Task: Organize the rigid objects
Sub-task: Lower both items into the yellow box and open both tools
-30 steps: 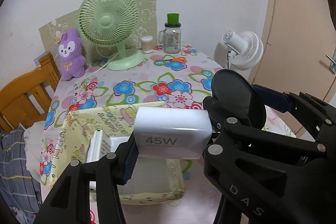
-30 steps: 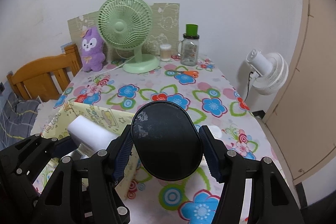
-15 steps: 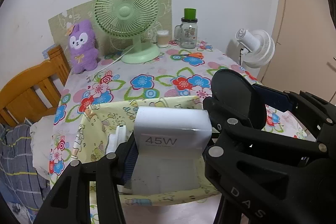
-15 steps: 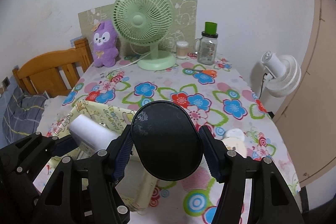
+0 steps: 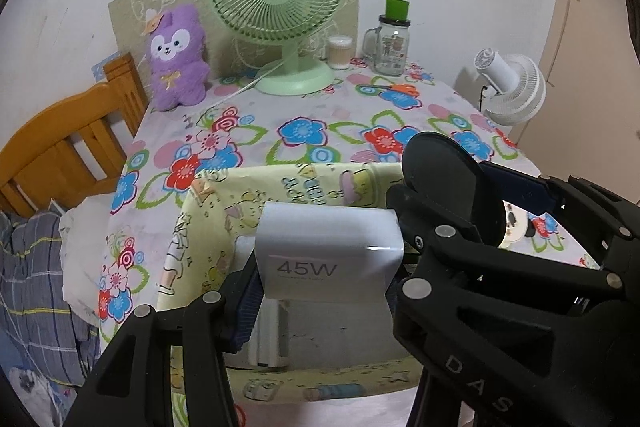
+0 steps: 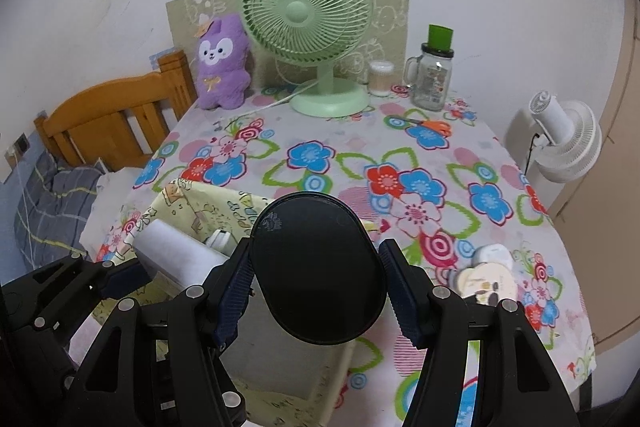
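Note:
My left gripper (image 5: 328,271) is shut on a white 45W charger (image 5: 328,251) and holds it over the open yellow fabric bin (image 5: 304,183). My right gripper (image 6: 318,281) is shut on a black oval object (image 6: 318,273), also above the bin (image 6: 188,203). The black object shows in the left wrist view (image 5: 448,183) just right of the charger. The charger shows in the right wrist view (image 6: 176,255) at lower left. A white item (image 5: 268,339) lies inside the bin under the charger.
On the floral tablecloth (image 6: 320,159) stand a green fan (image 6: 308,27), a purple plush (image 6: 220,67), a glass jar with green lid (image 6: 434,71), a small cup (image 6: 380,79) and orange scissors (image 6: 432,125). Small white items (image 6: 486,267) lie right of the bin. A white fan (image 6: 568,143) stands off the table's right edge, a wooden bed frame (image 6: 108,119) at left.
Both grippers have moved back and tilted down with their objects still held. The bin now sits directly beneath them and its inside shows more.

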The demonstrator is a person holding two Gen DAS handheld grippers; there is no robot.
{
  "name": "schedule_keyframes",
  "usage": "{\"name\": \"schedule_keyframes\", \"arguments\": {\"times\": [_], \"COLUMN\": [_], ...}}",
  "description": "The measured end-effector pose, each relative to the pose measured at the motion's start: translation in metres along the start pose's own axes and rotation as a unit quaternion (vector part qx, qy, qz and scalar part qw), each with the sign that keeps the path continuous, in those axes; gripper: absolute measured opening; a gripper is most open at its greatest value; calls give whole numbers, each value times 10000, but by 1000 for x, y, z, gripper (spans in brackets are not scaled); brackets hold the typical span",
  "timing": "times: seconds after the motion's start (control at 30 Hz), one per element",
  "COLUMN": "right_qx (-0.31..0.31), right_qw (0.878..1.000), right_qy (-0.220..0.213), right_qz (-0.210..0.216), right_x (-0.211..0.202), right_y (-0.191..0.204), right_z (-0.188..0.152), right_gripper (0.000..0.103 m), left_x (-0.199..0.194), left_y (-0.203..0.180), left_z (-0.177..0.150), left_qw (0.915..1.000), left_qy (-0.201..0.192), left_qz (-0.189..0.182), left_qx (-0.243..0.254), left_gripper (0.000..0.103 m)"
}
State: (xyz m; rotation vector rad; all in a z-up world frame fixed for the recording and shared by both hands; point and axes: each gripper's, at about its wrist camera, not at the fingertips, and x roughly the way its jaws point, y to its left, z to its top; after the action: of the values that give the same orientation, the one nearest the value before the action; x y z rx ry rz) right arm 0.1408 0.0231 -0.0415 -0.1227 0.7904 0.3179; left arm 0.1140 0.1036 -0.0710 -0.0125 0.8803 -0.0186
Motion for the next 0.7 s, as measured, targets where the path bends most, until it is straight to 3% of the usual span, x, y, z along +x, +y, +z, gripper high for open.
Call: {"name": "schedule_keyframes", "arguments": {"times": [0.43, 0.7], "right_qx": [-34, -80], "right_qw": [9990, 9982], "right_qy": [415, 584], "right_qz": [135, 107], "right_x": [38, 55], "right_y": [17, 22], "right_z": [-4, -6], "right_gripper": [66, 66], "left_x": [27, 38], "left_y": [27, 31], "left_z": [-9, -10], "left_qw": [9993, 9987], "left_qy": [317, 313], "left_qz": [172, 396], "left_qx": [-140, -66], "left_gripper": [58, 58]}}
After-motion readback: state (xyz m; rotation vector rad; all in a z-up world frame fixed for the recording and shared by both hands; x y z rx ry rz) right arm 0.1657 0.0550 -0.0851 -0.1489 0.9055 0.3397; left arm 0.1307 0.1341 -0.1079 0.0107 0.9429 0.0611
